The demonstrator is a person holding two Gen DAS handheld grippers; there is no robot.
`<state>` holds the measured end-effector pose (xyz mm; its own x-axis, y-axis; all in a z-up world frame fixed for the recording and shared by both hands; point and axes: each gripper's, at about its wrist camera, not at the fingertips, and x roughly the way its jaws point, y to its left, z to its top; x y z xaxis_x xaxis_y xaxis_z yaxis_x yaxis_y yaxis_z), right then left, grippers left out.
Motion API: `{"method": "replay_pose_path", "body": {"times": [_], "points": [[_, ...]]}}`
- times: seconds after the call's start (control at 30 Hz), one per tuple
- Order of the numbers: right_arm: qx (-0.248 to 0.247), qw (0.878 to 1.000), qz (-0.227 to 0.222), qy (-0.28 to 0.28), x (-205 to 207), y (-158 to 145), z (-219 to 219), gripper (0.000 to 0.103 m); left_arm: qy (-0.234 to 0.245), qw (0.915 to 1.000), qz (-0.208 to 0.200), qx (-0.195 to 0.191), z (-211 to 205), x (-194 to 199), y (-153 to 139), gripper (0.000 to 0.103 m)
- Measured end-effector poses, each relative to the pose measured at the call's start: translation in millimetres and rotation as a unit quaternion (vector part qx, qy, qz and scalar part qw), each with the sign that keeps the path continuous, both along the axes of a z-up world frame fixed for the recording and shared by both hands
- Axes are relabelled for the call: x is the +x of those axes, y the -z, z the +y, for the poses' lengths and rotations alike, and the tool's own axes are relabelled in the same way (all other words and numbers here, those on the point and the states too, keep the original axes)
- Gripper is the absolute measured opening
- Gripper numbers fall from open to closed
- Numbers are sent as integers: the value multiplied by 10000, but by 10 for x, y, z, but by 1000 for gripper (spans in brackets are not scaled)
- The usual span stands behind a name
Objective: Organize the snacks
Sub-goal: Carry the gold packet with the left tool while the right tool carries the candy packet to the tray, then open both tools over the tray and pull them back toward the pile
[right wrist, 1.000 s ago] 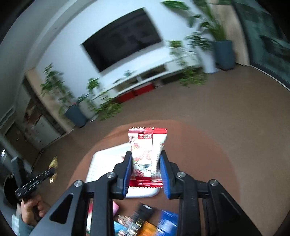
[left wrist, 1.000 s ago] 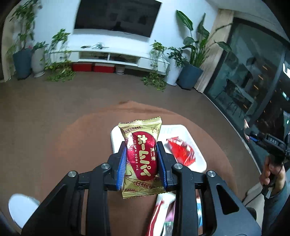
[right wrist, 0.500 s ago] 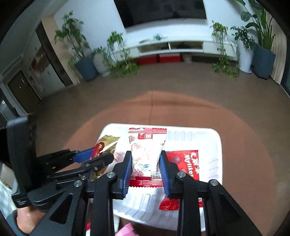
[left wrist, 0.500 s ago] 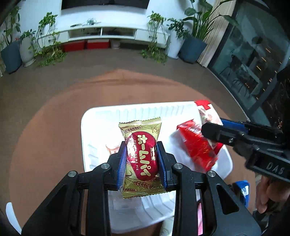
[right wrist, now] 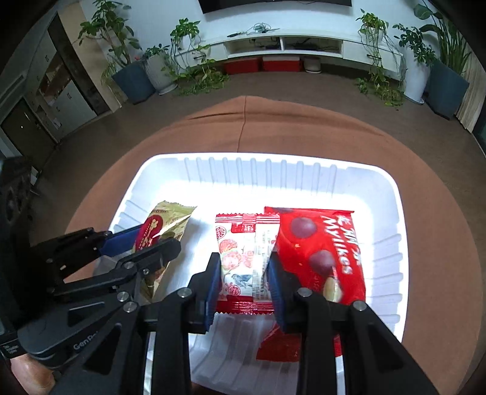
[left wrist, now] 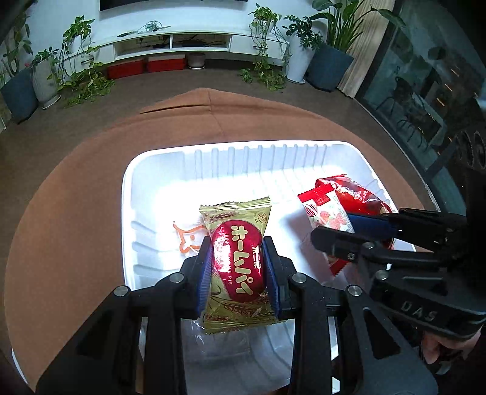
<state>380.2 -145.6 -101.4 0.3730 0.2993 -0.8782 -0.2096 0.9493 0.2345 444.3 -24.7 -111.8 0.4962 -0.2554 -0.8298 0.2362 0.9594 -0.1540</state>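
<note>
- Lowered over the white tray (left wrist: pixel 130 194) since a second ago, both grippers.
- Left gripper (left wrist: pixel 237 273): clamped on glossy gold-and-red foil pie packet (left wrist: pixel 237 264), pillow-shaped, crimped ends, long axis pointing away from camera.
- Right gripper (right wrist: pixel 243 285): pinching crinkly white-and-red floral sachet (right wrist: pixel 243 252), lengthwise upright.
- Beside it, flat in ribbed plastic tray: shiny red chocolate bag (right wrist: pixel 322 252).
- Beneath: round brown cloth (right wrist: pixel 425 188).

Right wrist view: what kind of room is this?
Most likely a home living room: a wall-mounted TV over a low white media console, with potted plants along the wall.
</note>
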Motion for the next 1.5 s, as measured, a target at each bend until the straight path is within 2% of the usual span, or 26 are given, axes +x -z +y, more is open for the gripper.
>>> {"method": "replay_pose_path", "body": {"times": [0.23,0.37,0.5,0.6,0.73,0.83,0.9,0.97,1.03,1.17,1.23,1.37,1.5], "points": [[-113,9999,-22,26,17,31,23,34,14,10000,-3,50,-41,-48,0,30],[-96,9999,-34,77,10,16,9,39,17,10000,-20,59,-16,-113,-25,32],[-80,9998,-84,136,-3,-20,-30,40,-48,10000,-52,20,36,-209,-99,47],[-44,9997,-185,168,-43,-107,-68,45,-104,9999,-111,-6,66,-245,-155,53],[90,9989,-396,228,-137,-323,-127,55,-130,9997,-198,-52,117,-349,-276,63],[288,9967,-710,250,-272,-599,-202,66,-149,9992,-342,-114,188,-502,-428,77],[579,9933,-956,289,-411,-806,-283,76,-175,9985,-492,-154,250,-646,-553,94],[1086,9865,-1164,384,-582,-1021,-429,91,-136,9973,-701,-158,311,-825,-689,101],[1633,9774,-1256,475,-764,-1157,-579,98,-38,9961,-883,-75,341,-994,-801,103],[2488,9570,-1278,773,-1204,-1276,-912,102,202,9891,-1415,353,323,-1481,-968,103],[2802,9469,-1284,916,-1476,-1268,-1049,103,220,9883,-1478,296,356,-1703,-1012,103],[3006,9405,-1126,1119,-1988,-1104,-1219,103,-100,9921,-1245,104,494,-2146,-1019,103],[2781,9453,-896,1451,-2513,-790,-1314,103,-430,9935,-978,-382,636,-2505,-930,103]]}}
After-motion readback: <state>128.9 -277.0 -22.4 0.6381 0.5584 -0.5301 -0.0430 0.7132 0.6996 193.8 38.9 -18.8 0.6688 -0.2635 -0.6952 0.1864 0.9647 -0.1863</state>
